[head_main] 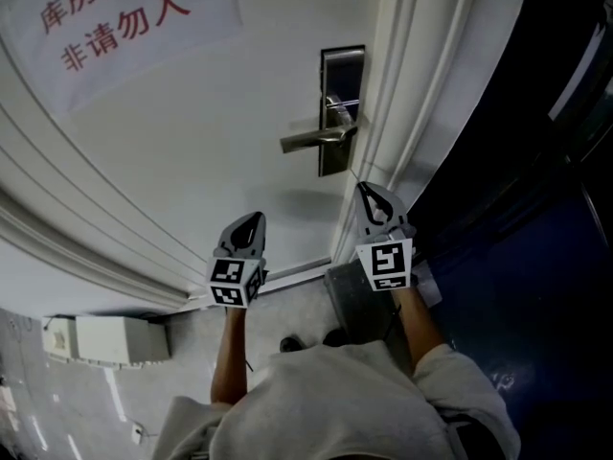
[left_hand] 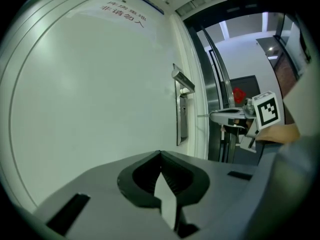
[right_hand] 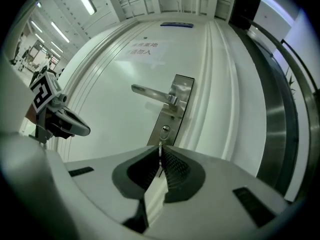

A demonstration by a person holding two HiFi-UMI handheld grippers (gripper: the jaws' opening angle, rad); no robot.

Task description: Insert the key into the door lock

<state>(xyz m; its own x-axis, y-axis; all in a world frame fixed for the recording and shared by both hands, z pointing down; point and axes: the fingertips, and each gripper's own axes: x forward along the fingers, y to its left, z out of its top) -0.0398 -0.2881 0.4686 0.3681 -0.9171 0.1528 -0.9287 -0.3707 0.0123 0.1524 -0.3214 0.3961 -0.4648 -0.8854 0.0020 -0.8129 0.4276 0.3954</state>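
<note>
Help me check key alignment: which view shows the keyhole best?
The right gripper view: the keyhole faces the camera just beyond the key held in the right tongs. The head view and left gripper view show only the lock plate obliquely.

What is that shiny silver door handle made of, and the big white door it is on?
The silver lever handle and the long rectangular lock plate behind it look like brushed metal, probably steel: they are grey and catch bright glints. The white door looks painted, smooth with a soft sheen. Whether wood or metal lies under the paint cannot be told.
</note>
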